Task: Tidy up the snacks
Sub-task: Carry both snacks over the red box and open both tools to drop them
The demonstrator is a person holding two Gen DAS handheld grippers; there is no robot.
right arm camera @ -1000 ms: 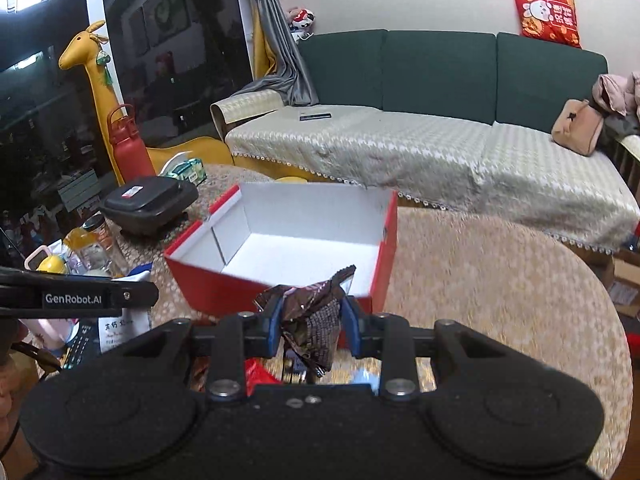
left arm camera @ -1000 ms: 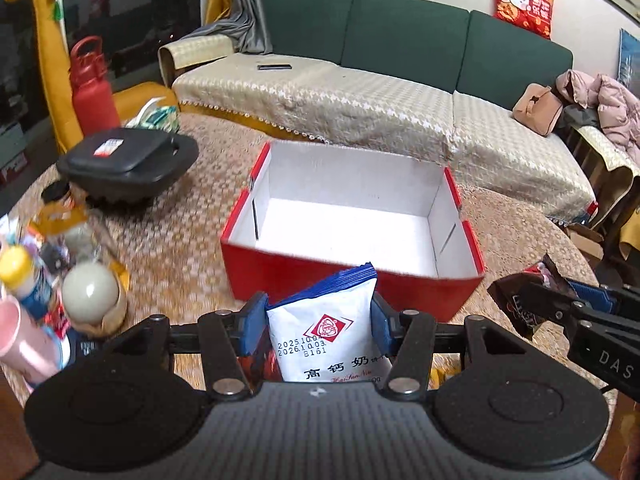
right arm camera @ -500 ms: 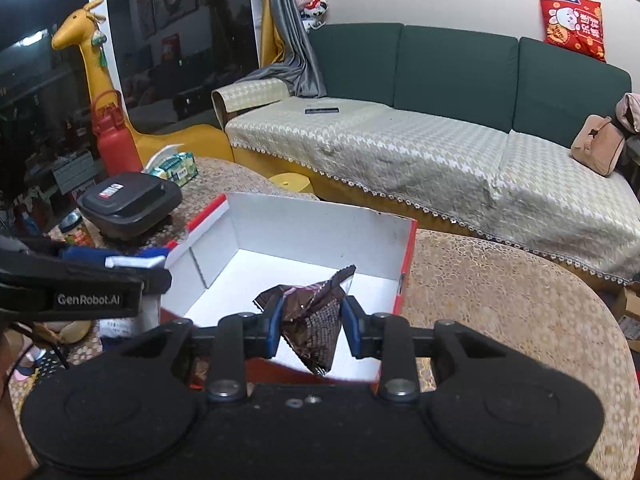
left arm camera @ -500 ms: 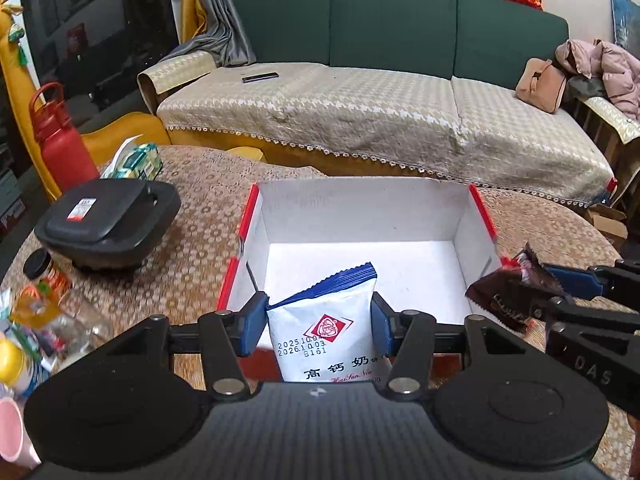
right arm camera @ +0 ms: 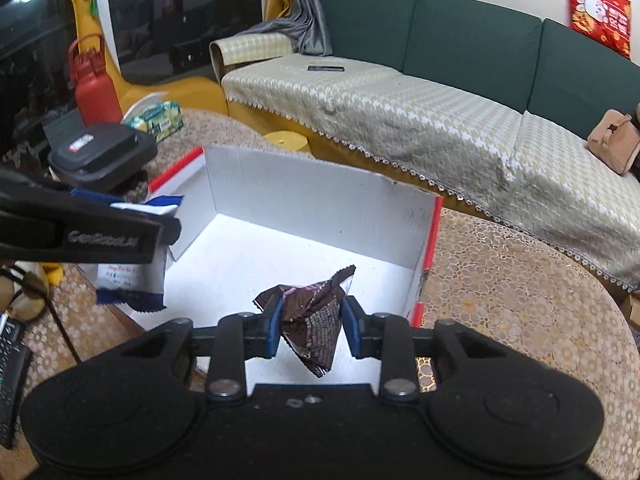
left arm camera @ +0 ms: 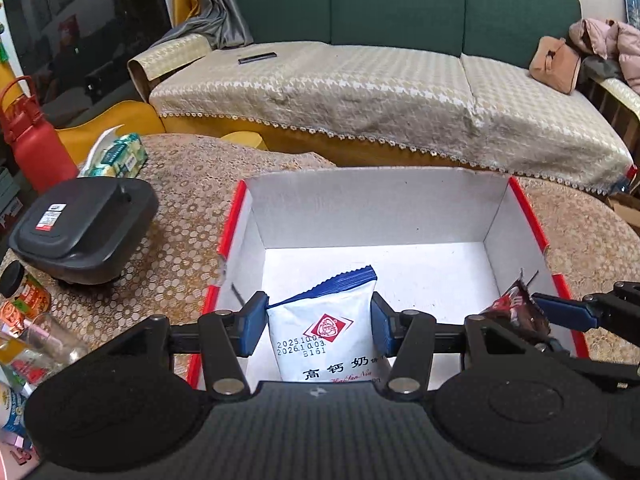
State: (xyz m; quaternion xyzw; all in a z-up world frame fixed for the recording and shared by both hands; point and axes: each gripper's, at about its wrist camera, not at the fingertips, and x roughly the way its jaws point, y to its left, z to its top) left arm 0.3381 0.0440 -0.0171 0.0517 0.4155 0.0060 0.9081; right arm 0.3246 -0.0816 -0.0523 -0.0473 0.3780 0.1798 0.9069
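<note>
A red box (left arm camera: 536,216) with a white inside stands open on the table; it also shows in the right wrist view (right arm camera: 430,240). My left gripper (left arm camera: 319,326) is shut on a white and blue snack packet (left arm camera: 326,332) and holds it over the box's near left part. The packet also shows in the right wrist view (right arm camera: 132,280). My right gripper (right arm camera: 308,330) is shut on a crumpled brown wrapper snack (right arm camera: 314,320) over the box's near right part. That snack also shows in the left wrist view (left arm camera: 516,312).
A black lidded container (left arm camera: 84,228), a red bottle (left arm camera: 30,144), a green tissue pack (left arm camera: 116,156) and several jars (left arm camera: 24,304) stand left of the box. A green sofa (left arm camera: 400,4) with a beige cover lies behind the table. A remote (right arm camera: 10,376) lies at the left edge.
Both grippers have moved forward with their snacks, from in front of the box's near wall to above its inside.
</note>
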